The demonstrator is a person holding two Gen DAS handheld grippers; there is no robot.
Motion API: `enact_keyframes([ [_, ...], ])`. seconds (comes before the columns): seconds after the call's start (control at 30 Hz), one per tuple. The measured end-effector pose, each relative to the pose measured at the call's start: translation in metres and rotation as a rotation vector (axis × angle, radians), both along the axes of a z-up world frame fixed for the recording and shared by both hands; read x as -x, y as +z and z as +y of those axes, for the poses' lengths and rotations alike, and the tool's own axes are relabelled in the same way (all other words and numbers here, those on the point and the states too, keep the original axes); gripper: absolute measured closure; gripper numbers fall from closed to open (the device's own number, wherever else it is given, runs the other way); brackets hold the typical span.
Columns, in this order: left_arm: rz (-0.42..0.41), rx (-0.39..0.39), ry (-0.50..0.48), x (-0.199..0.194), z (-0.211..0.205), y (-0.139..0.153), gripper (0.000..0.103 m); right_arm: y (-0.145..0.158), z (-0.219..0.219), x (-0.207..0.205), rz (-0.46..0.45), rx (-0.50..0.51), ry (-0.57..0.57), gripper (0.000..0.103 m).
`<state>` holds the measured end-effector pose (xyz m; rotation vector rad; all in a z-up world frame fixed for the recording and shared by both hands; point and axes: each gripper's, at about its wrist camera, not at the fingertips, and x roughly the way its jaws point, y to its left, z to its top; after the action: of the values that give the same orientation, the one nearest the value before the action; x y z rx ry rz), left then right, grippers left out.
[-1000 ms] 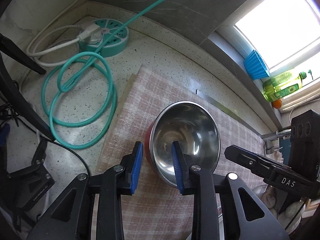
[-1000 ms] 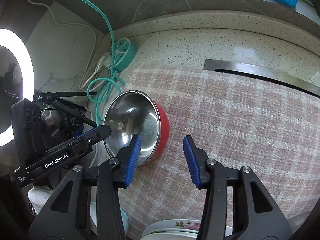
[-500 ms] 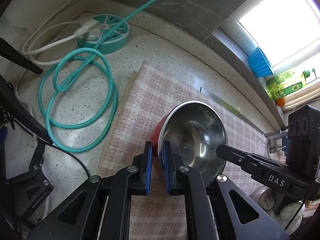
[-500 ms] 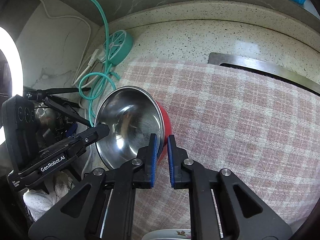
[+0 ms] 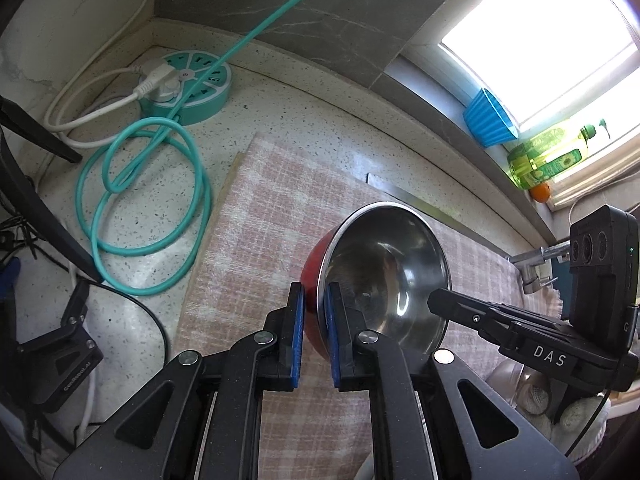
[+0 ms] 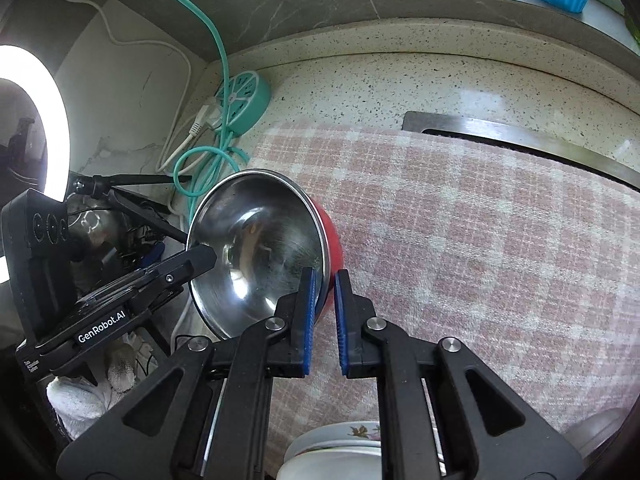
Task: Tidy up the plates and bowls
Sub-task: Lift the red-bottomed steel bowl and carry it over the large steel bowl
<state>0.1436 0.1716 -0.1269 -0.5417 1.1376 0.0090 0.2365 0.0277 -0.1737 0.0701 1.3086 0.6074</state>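
Note:
A steel bowl with a red outside [image 5: 384, 268] is held tilted above the pink checked cloth [image 5: 260, 240]. My left gripper [image 5: 314, 300] is shut on its near-left rim, one finger inside and one outside. My right gripper [image 6: 322, 280] is shut on the opposite rim of the same bowl [image 6: 260, 248]. The right gripper's body also shows at the right of the left wrist view [image 5: 532, 344]. A white flowered plate [image 6: 340, 452] shows at the bottom edge of the right wrist view.
A teal round power strip [image 5: 188, 88] with coiled teal cable [image 5: 148, 200] lies at the back left of the speckled counter. A blue ribbed cup [image 5: 488, 120] and green bottle [image 5: 548, 156] stand on the window sill. A steel sink edge [image 6: 520, 140] runs behind the cloth.
Both grippers have closed on the bowl's rim from open. The bowl has been lifted, tilted and shifted to the right over the cloth.

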Motion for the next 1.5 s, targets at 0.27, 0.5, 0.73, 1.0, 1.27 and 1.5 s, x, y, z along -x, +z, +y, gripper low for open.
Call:
enact_keyframes([
  [0.27,-0.048,0.011,-0.072,0.007,-0.033,0.022,0.094,0.031,-0.038,0.022,-0.035,-0.024,-0.037,0.093],
  [0.5,-0.079,0.030,-0.144,0.013,-0.066,0.039,0.094,0.053,-0.080,0.043,-0.069,-0.033,-0.077,0.093],
  [0.73,-0.098,0.043,-0.236,0.014,-0.111,0.050,0.094,0.072,-0.132,0.060,-0.103,-0.025,-0.134,0.093],
  [1.0,-0.104,0.067,-0.352,0.015,-0.172,0.057,0.094,0.085,-0.203,0.079,-0.117,-0.020,-0.225,0.093],
  [1.27,-0.083,0.074,-0.475,0.014,-0.232,0.053,0.094,0.083,-0.267,0.103,-0.106,-0.011,-0.328,0.093],
  [1.5,-0.051,0.065,-0.559,0.018,-0.272,0.042,0.093,0.065,-0.306,0.122,-0.074,0.004,-0.397,0.093],
])
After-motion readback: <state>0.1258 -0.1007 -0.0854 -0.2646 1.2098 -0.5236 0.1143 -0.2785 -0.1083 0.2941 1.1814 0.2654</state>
